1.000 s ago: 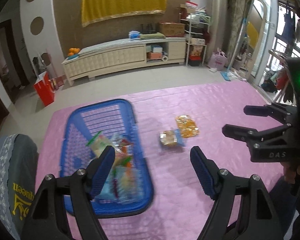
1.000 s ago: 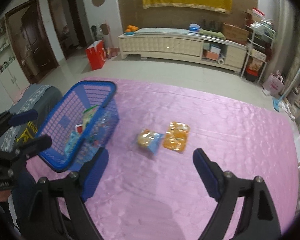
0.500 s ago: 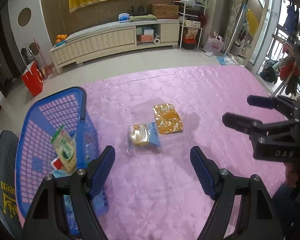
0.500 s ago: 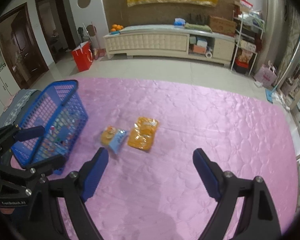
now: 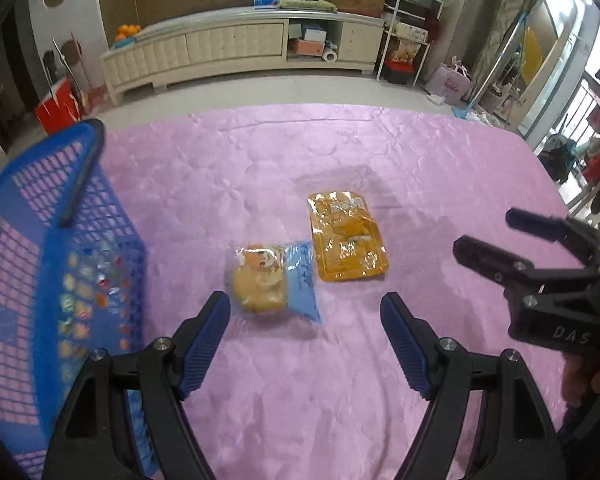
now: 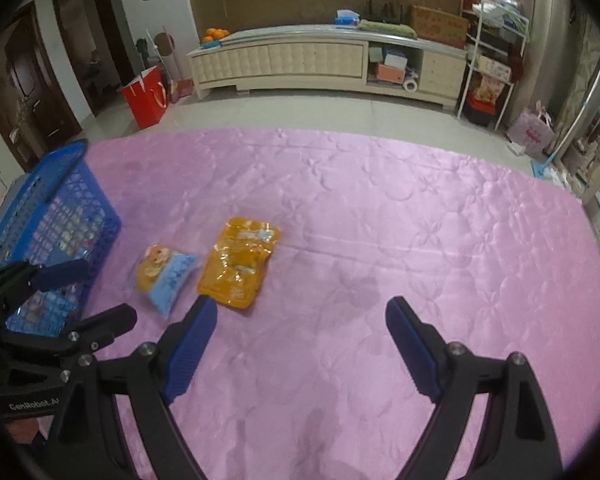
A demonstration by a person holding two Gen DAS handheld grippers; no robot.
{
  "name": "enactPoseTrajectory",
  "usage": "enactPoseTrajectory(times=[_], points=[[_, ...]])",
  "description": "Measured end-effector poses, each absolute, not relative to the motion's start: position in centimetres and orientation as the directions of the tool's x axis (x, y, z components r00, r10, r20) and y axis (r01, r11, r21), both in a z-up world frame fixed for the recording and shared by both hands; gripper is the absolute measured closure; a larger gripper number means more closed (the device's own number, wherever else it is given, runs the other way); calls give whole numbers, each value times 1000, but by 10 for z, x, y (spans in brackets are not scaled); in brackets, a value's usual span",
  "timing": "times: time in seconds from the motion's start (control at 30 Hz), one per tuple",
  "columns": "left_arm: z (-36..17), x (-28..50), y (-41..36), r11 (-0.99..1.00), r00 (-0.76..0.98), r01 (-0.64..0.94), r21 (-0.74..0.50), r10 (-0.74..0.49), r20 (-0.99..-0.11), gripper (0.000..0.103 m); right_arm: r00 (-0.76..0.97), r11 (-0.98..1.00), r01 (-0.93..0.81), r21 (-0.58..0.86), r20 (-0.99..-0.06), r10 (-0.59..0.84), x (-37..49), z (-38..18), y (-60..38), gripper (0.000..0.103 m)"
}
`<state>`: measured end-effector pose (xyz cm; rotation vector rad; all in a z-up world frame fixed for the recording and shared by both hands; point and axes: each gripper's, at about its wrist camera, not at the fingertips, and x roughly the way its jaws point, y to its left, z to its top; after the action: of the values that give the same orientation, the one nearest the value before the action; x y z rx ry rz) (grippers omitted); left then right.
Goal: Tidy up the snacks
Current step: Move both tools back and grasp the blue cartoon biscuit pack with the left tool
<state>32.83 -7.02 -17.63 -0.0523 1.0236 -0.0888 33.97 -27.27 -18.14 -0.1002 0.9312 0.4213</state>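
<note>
Two snack packs lie on the pink cloth: a blue-and-clear bun pack (image 5: 274,280) (image 6: 165,274) and an orange pouch (image 5: 346,240) (image 6: 238,262) to its right. A blue mesh basket (image 5: 40,264) (image 6: 56,216) holding several snacks stands at the left. My left gripper (image 5: 305,316) is open and empty, just in front of the bun pack; it also shows in the right wrist view (image 6: 86,292). My right gripper (image 6: 300,322) is open and empty, to the right of the orange pouch; it also shows in the left wrist view (image 5: 496,236).
The pink cloth (image 6: 380,220) covers the whole work surface. Beyond its far edge are the floor, a long cream cabinet (image 6: 300,64), a red bag (image 6: 146,98) and a wire rack (image 6: 494,60).
The left gripper has swung right, away from above the basket, and come close to the bun pack. The right gripper has shifted right. Both stay open.
</note>
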Motion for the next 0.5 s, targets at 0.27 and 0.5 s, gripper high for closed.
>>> enactPoseTrajectory(times=[0.27, 0.5], points=[[-198, 355, -59, 999, 507, 44, -7, -28, -861, 27, 500, 911, -387, 144, -798, 338, 361, -205, -267, 14], [-217, 363, -66, 997, 480, 72, 17, -20, -877, 27, 498, 912, -383, 144, -800, 336, 366, -217, -271, 14]])
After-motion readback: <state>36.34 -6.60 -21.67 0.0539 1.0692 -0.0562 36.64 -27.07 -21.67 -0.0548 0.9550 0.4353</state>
